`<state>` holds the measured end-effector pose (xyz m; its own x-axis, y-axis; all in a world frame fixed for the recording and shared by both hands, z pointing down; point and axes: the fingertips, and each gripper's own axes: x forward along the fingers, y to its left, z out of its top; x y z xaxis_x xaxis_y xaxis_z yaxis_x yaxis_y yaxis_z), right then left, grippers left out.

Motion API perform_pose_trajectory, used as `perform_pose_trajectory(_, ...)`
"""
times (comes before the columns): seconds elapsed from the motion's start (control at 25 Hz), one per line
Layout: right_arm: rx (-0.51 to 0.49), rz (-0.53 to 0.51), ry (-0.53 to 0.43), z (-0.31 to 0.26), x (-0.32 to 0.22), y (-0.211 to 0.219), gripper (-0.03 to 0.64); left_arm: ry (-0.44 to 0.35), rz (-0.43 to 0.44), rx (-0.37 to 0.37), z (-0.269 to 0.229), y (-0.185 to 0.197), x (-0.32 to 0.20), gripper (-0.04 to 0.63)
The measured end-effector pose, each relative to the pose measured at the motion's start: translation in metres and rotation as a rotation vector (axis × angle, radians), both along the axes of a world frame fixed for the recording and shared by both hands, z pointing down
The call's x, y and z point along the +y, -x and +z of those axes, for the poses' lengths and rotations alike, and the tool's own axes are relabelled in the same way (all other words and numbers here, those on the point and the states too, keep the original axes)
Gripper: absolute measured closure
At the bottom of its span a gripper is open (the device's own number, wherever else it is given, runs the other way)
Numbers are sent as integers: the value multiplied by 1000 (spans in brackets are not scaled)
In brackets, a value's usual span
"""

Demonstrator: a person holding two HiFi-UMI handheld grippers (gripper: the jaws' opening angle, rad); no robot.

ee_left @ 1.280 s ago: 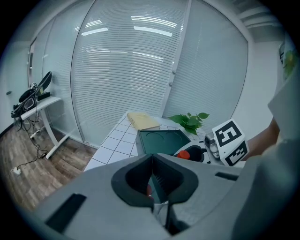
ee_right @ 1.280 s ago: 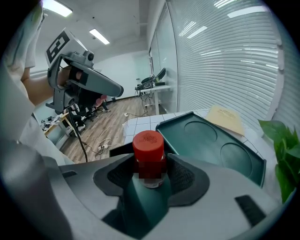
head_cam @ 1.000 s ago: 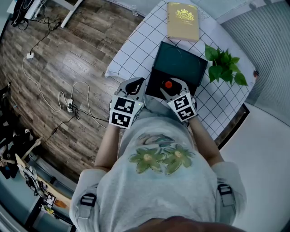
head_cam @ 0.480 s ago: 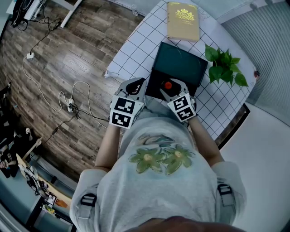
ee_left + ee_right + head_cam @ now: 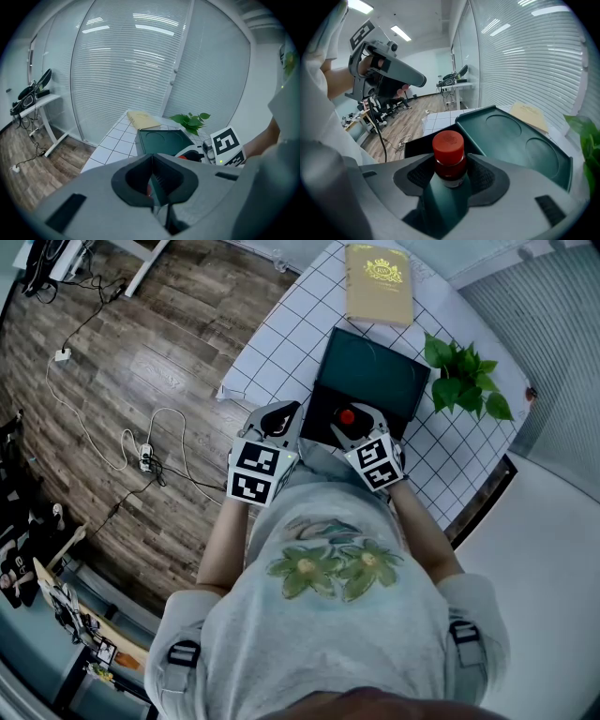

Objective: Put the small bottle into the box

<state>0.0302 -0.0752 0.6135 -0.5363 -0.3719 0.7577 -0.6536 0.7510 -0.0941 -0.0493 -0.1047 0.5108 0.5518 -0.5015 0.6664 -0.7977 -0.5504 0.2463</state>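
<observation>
Head view: the person stands at the near edge of a counter point(image 5: 281, 343) covered in a white grid-pattern cloth, one set of tongs in each hand.

- Right tongs point(image 5: 354, 424) are clamped on the small bottle point(image 5: 347, 415). Its red cap shows just ahead of the marker cube point(image 5: 377, 460).
- Right gripper view: the right tongs point(image 5: 451, 180) have both ribbed pads pressed against the sides of the small bottle point(image 5: 449, 157). The bottle is upright, with its cap standing above the pads.
- The box point(image 5: 520, 145) lies directly beyond and below these tongs. It is dark green and open. The raised lid, with two round recesses, is on the far side, and the dark tray sits beneath the bottle. I cannot tell whether the bottle touches the tray.
- Left tongs point(image 5: 277, 418) are held beside the right pair, at the box's point(image 5: 361, 371) near left corner.
- Left gripper view: the left tongs point(image 5: 152, 176) have their jaws closed together, with nothing gripped between them. The box point(image 5: 164, 140) sits ahead and slightly to the right.
- A tan booklet point(image 5: 379, 282) with a gold emblem lies past the far end of the box.
- A small leafy plant point(image 5: 461, 376) is to the right of the right tongs, beside the lid.
- Cables point(image 5: 141, 451) trail across the wood floor point(image 5: 169, 352), well left of the left tongs.
</observation>
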Motion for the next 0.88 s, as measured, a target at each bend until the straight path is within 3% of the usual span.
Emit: perform_pose_trajectory(0.88,38,-13,-32,5,2,0,400,-9,5,13,-2,-3,-1,583)
